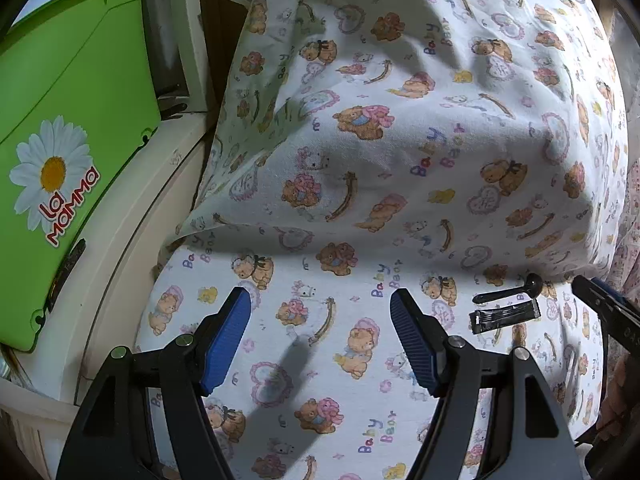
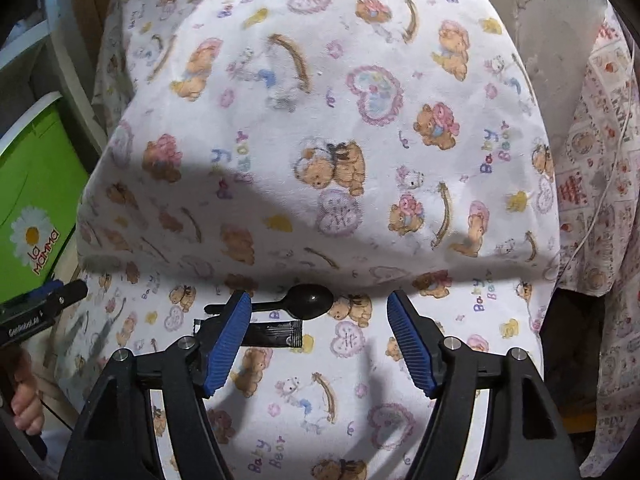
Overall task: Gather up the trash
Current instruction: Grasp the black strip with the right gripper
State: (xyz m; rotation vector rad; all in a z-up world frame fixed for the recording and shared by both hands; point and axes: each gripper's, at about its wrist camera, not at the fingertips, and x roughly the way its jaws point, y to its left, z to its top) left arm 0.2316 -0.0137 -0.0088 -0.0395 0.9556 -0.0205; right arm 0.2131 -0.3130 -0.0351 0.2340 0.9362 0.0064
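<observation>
While both wrist views look down on a teddy-bear printed sheet, a green bin (daisy sticker on its side) fills the upper left of the left view. At that frame's bottom centre the left gripper stands spread, with only sheet between its blue pads. Lower right of it lie a black plastic spoon and, just below, a black wrapper. At bottom centre of the right view, the right gripper is likewise spread and empty; the spoon's bowl sits between its fingertips, while its left finger covers part of the wrapper.
</observation>
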